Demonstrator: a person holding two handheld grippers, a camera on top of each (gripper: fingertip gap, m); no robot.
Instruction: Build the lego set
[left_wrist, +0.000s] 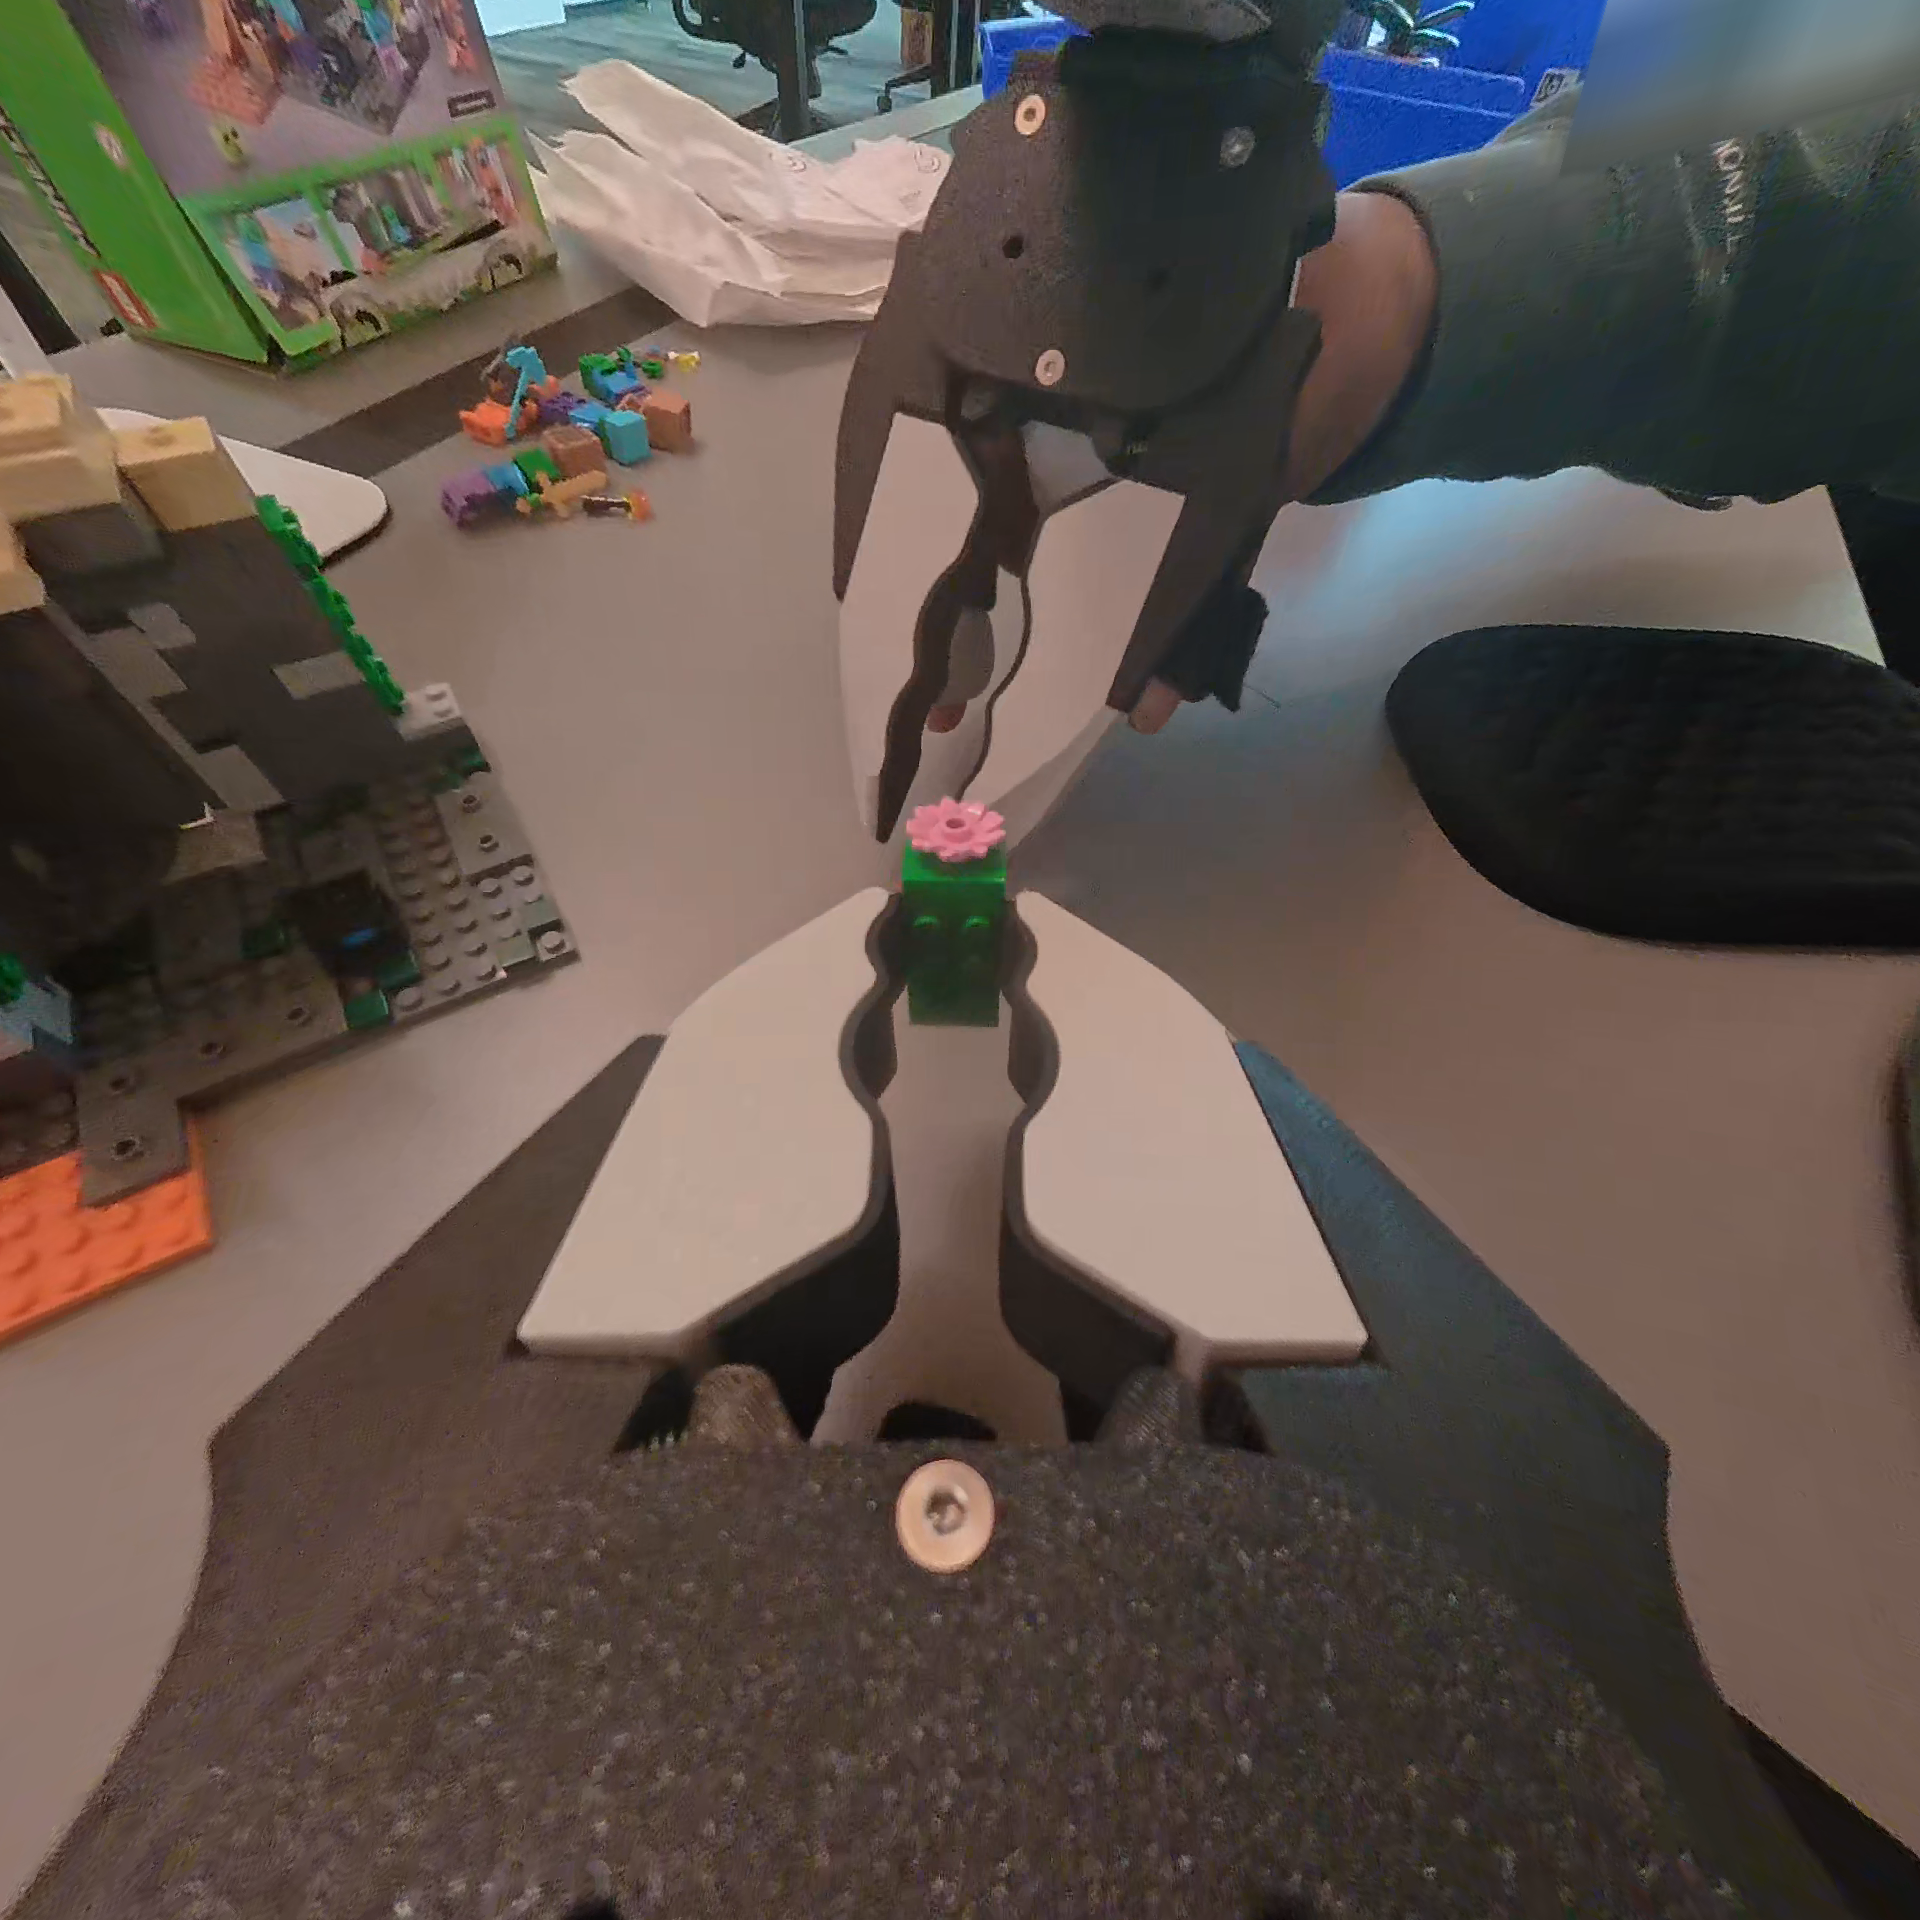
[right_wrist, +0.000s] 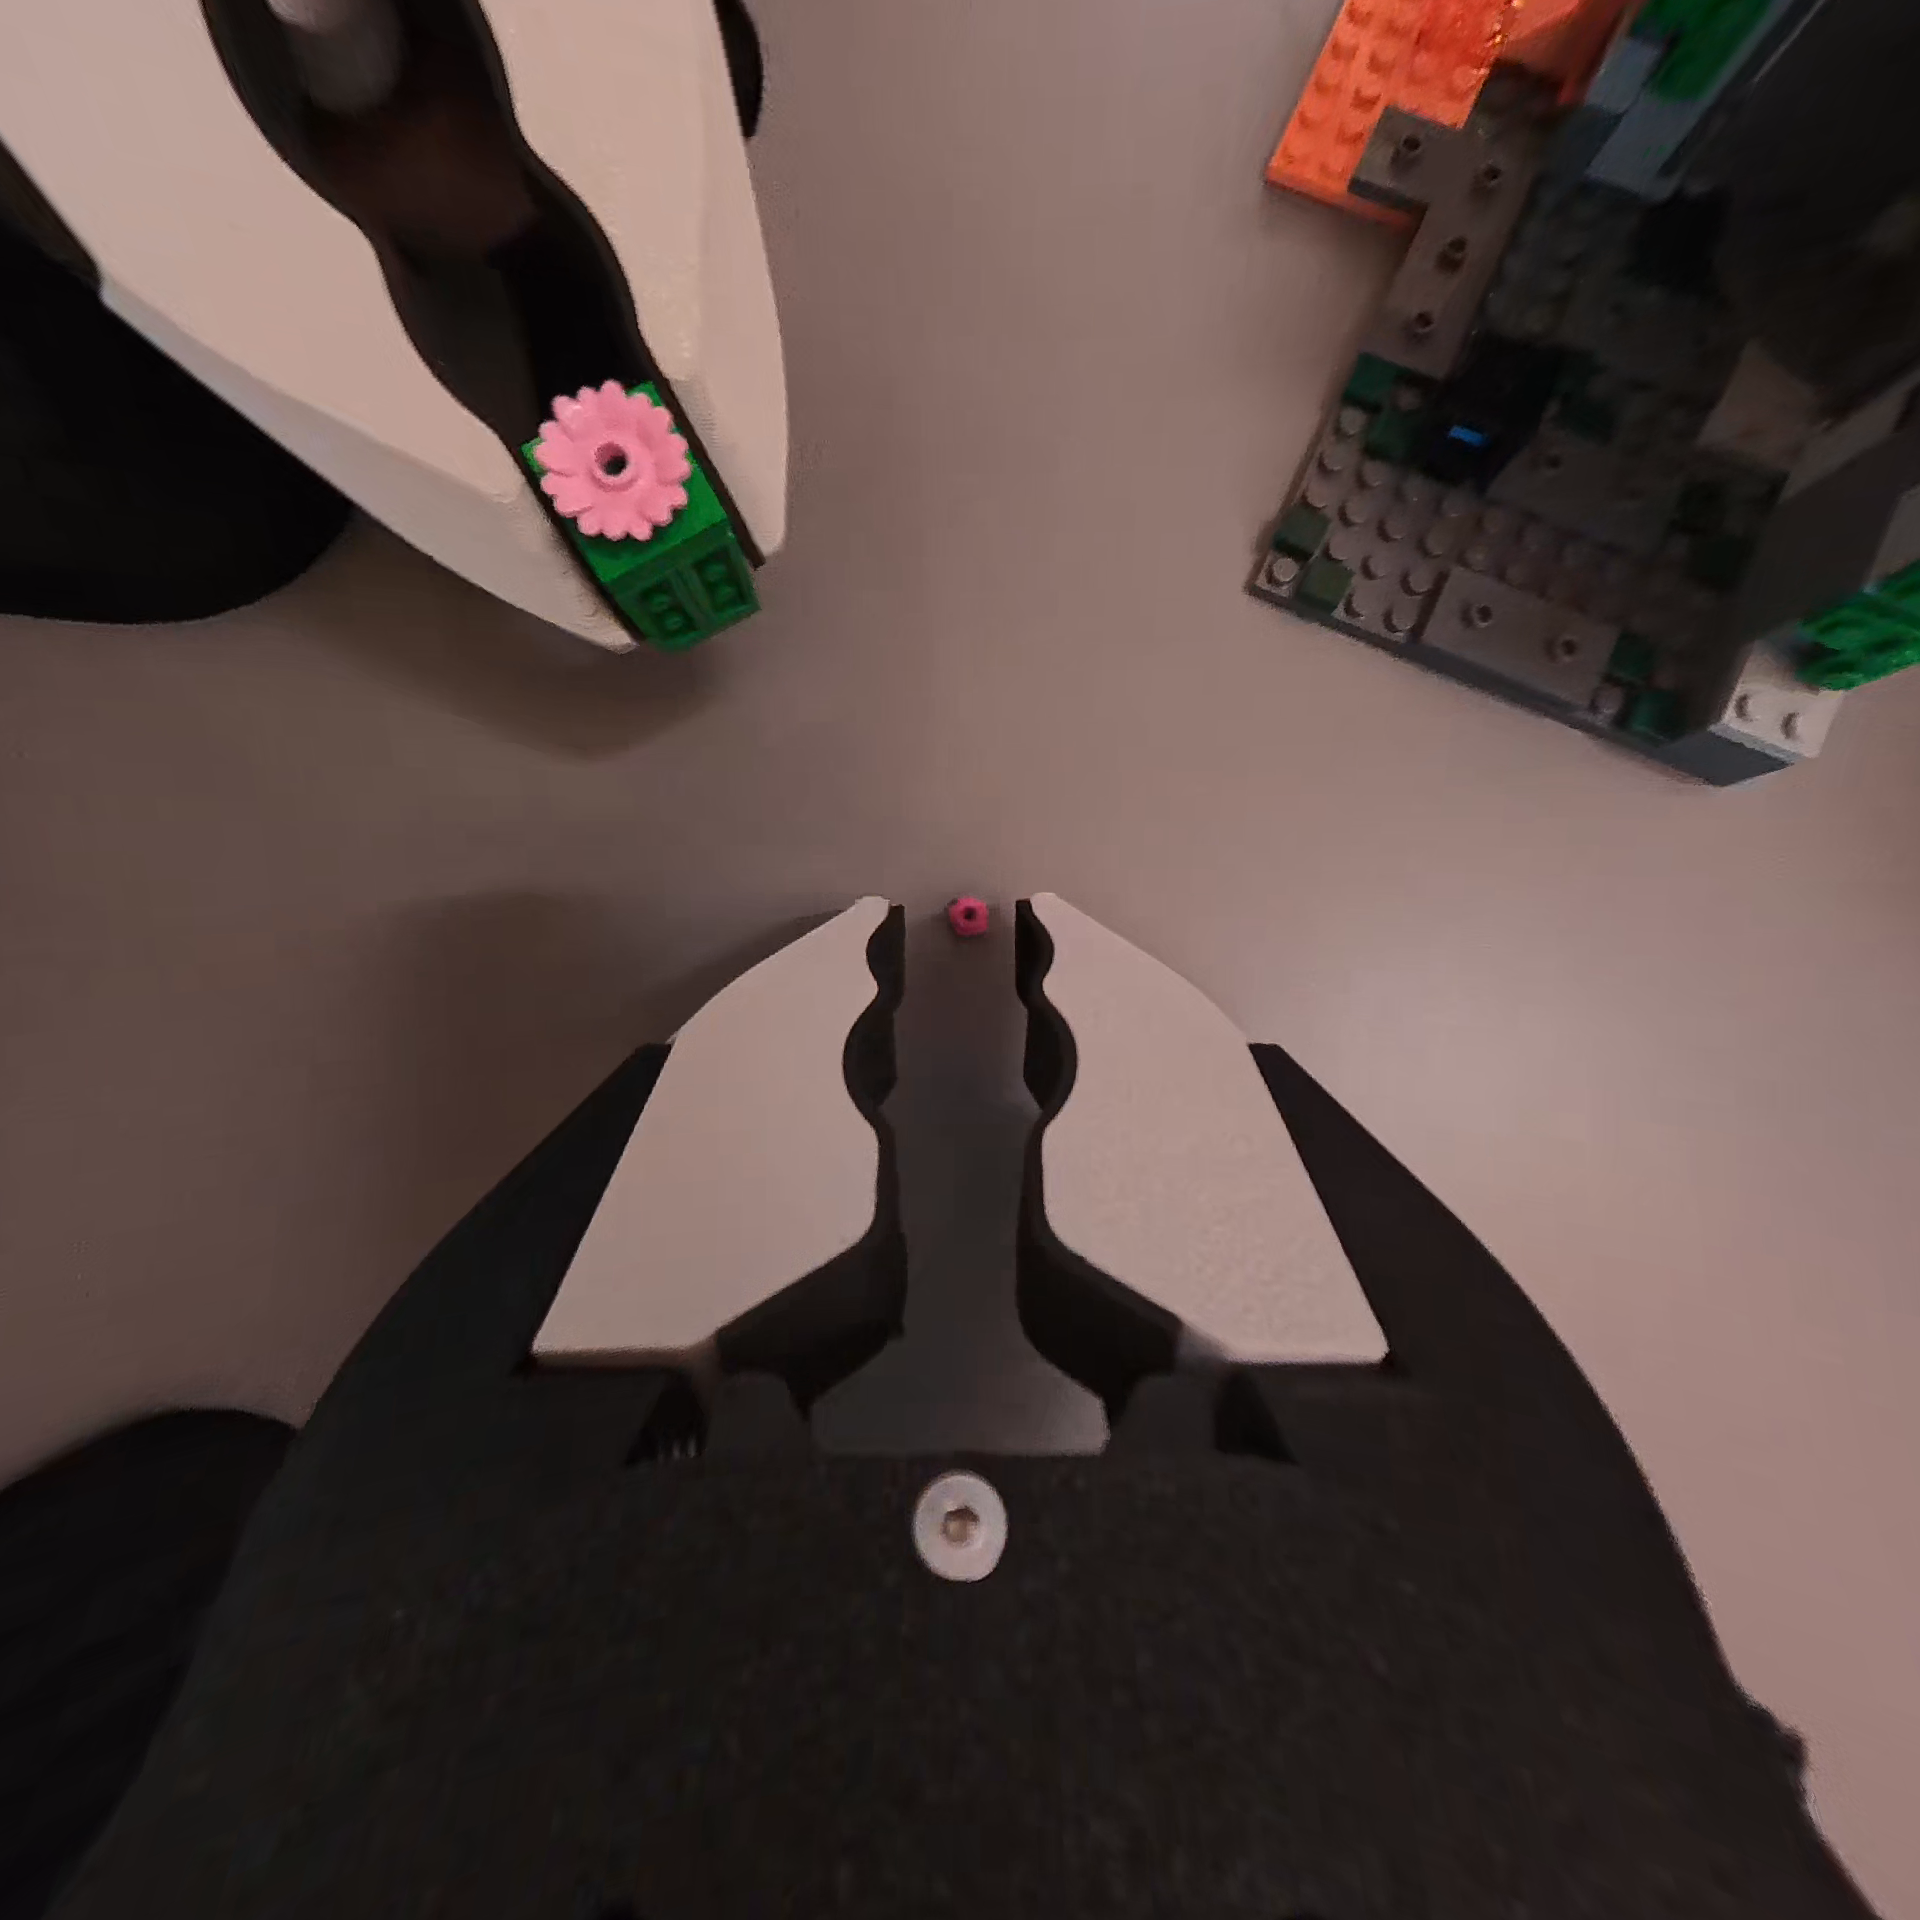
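Observation:
My left gripper (left_wrist: 954, 920) is shut on a green brick (left_wrist: 951, 971) topped by a pink flower piece (left_wrist: 954, 828) and holds it above the grey table. My right gripper (left_wrist: 948, 790) points down just behind the flower, jaws open, not touching it. In the right wrist view, my right gripper (right_wrist: 958, 914) is open over the table, with a tiny magenta stud (right_wrist: 966, 918) lying loose between its fingertips. The left gripper (right_wrist: 686, 592) with the green brick (right_wrist: 681, 597) and flower (right_wrist: 613, 462) shows at upper left. The partly built grey, black and orange model (left_wrist: 208, 810) stands at left.
The model (right_wrist: 1558, 436) sits to the upper right in the right wrist view. A green set box (left_wrist: 291, 177), white paper bags (left_wrist: 748, 208) and a pile of loose coloured pieces (left_wrist: 571, 436) lie farther back. A black pad (left_wrist: 1662, 790) lies at right. A person's sleeve (left_wrist: 1610, 312) reaches in. One gripper's finger ends stand about 6 cm off the other's.

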